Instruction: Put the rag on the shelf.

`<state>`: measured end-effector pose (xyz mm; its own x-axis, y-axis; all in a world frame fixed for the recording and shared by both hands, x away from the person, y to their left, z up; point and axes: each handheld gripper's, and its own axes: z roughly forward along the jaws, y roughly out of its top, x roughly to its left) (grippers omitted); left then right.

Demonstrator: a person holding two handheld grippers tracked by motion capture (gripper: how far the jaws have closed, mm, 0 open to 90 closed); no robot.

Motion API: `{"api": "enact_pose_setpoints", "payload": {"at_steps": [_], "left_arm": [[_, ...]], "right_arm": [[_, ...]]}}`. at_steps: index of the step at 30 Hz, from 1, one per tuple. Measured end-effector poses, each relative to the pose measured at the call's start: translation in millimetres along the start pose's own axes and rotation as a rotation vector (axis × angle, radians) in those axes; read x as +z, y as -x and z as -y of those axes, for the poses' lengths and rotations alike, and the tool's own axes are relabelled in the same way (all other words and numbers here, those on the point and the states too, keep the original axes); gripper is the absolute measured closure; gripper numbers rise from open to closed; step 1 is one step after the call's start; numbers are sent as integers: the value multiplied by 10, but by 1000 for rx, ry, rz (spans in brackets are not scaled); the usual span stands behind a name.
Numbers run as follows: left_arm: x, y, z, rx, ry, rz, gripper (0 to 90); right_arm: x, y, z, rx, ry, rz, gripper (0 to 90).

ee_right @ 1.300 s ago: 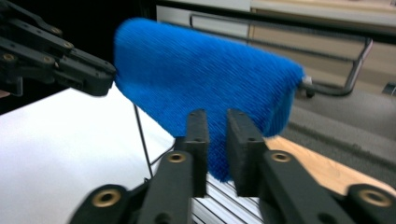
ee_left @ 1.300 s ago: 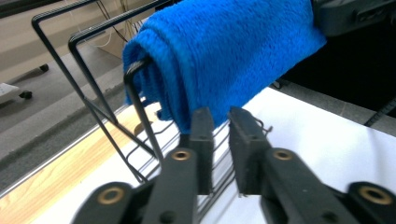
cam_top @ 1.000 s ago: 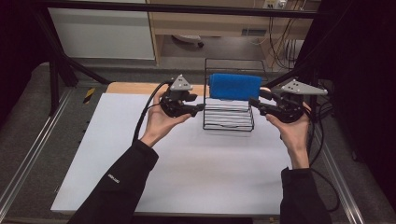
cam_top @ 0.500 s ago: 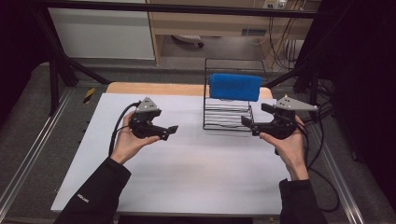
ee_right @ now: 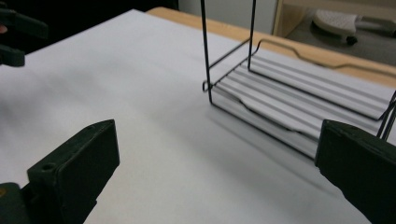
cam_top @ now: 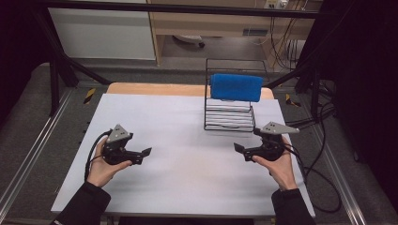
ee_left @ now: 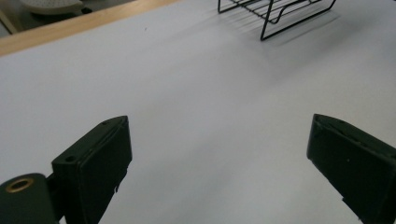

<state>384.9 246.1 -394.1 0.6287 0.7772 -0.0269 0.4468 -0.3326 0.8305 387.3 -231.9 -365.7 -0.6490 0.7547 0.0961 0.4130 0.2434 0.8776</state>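
A blue cloth (cam_top: 236, 87) hangs folded over the top bar of a black wire rack (cam_top: 230, 117) at the back right of the white table (cam_top: 187, 187). My left gripper (cam_top: 143, 154) rests low over the table's left part, far from the rack; its jaws have just been opening and stand open with nothing between them (ee_left: 219, 158). My right gripper (cam_top: 240, 150) sits just in front of the rack's near right corner; its jaws have also just been opening, and they stand wide with only table between them (ee_right: 219, 163). The rack's base (ee_right: 289, 98) lies ahead of it.
A wooden strip (cam_top: 155, 89) edges the table's far side, and dark metal frame rails (cam_top: 28, 159) run along both sides. Cables (cam_top: 324, 178) trail off the table's right edge. The left gripper (ee_right: 18, 32) shows at the far left of the right gripper view.
Both grippers have drawn back from the ends of the blue cloth and come down toward the table's near part, the left one going far left. The cloth stays on the rack.
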Motion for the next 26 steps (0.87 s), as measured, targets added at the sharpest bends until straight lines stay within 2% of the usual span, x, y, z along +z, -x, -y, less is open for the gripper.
{"api": "enact_pose_setpoints", "payload": {"at_steps": [7, 10, 13, 17, 21, 26], "left_arm": [[-106, -98, 342, -20, -3, 6, 81], [-150, -136, 447, -23, -6, 9, 84], [-189, -161, 522, -20, -11, 11, 83], [-211, -170, 589, -25, -3, 14, 84], [-201, -167, 654, -6, -17, 6, 82], [-192, -186, 692, -24, -25, 8, 82]], "right_arm": [[57, 47, 410, 40, -62, -37, 7], [39, 58, 573, 48, -80, -61, 7], [1, 85, 703, 53, -86, -59, 7], [-34, 125, 828, 76, -95, -54, 8], [-56, 147, 919, 79, -115, -46, 8], [-59, 143, 953, 85, -128, -44, 8]]}}
